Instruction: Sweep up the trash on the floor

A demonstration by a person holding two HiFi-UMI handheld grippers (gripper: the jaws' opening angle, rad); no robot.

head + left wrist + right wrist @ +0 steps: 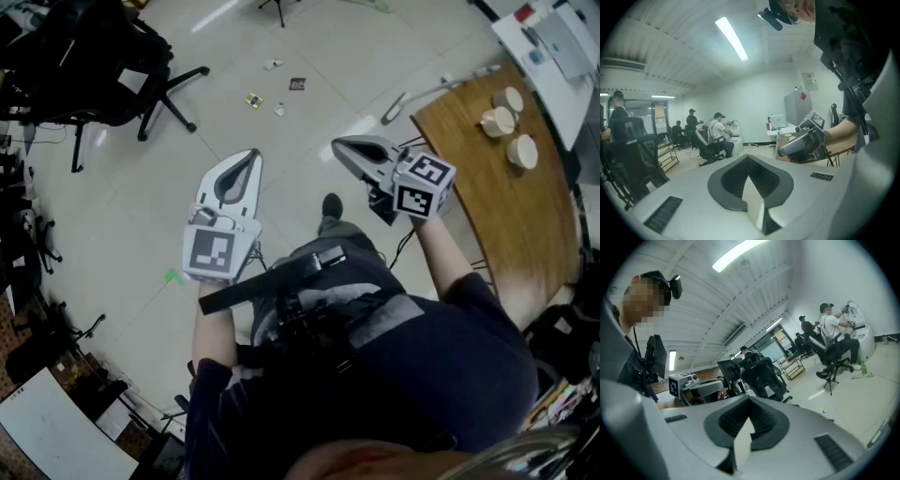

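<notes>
Pale tiled floor (122, 216): four small trash scraps (278, 110) lie scattered at the far side. One green scrap (172, 277) lies nearer, left. A chair (141, 75) stands far left. The wooden table (487, 216), right, bears three round items (497, 121).

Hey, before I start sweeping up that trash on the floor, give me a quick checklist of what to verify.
1. Left gripper free: ok, jaws shut on nothing.
2. Right gripper free: ok, jaws shut, empty.
3. Trash located: ok, scraps lie on the floor ahead.
4. Broom in hand: not ok, neither gripper holds one.
5. Broom in sight: cannot tell.
6. Path to scraps: ok, office chair stands off to the left.
</notes>
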